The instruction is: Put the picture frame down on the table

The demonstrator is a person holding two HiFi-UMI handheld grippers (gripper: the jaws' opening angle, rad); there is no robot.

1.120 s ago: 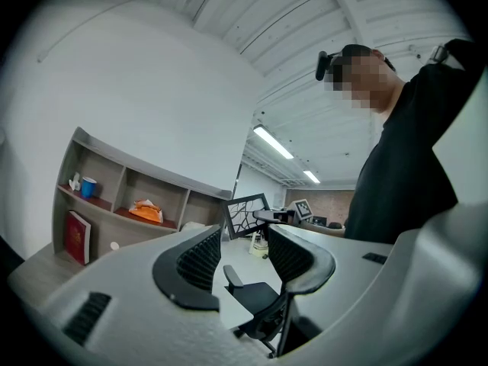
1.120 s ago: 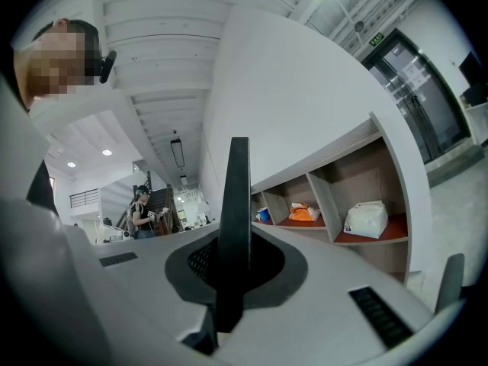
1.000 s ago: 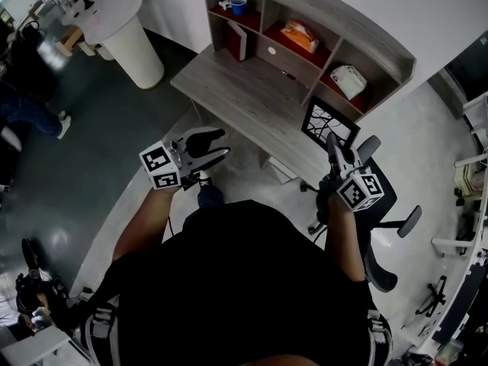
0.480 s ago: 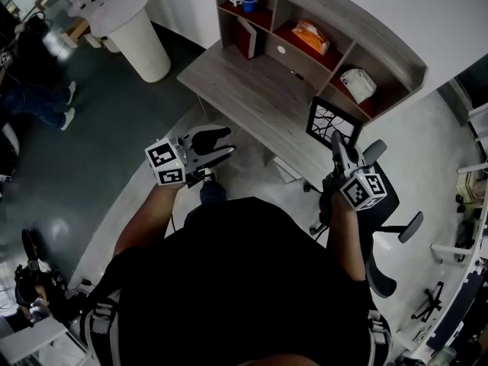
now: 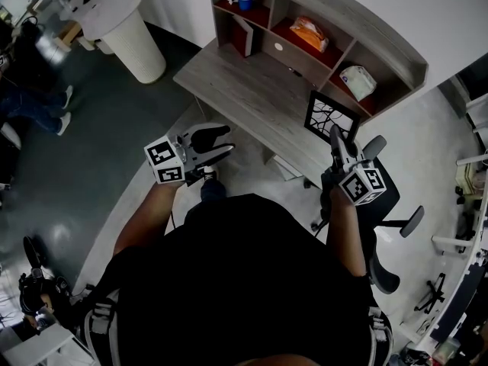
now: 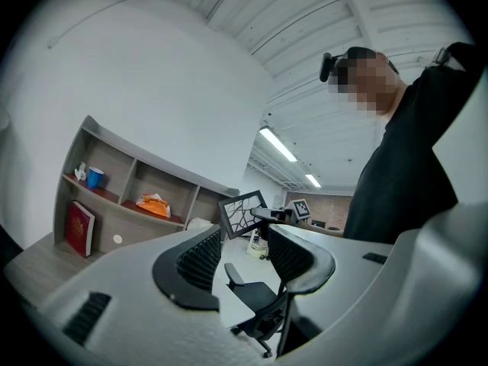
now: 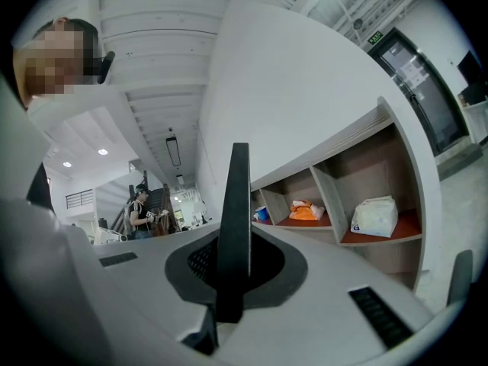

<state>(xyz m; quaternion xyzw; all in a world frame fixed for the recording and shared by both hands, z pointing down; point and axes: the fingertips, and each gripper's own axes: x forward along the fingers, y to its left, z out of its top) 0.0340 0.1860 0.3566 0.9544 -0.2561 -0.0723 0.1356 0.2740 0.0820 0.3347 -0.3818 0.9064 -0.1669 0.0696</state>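
Observation:
The picture frame (image 5: pixel 332 116) is black with a white branching pattern and stands upright over the near right end of the grey wooden desk (image 5: pixel 252 97). My right gripper (image 5: pixel 335 139) is shut on its lower edge. In the right gripper view the frame (image 7: pixel 235 219) shows edge-on, clamped between the jaws. Whether it touches the desktop I cannot tell. My left gripper (image 5: pixel 217 140) is open and holds nothing, just off the desk's front edge. In the left gripper view the frame (image 6: pixel 242 212) shows beyond the open jaws, with the right gripper (image 6: pixel 268 215) gripping it.
The shelf unit at the back of the desk holds a blue cup (image 5: pixel 245 0), a red book (image 5: pixel 242 40), an orange packet (image 5: pixel 309 34) and a white packet (image 5: pixel 357 80). A black office chair (image 5: pixel 385 204) stands at the right. A white round stand (image 5: pixel 126 29) stands at the far left.
Both grippers have edged a little toward the desk. The right one still carries the frame and the left stays open.

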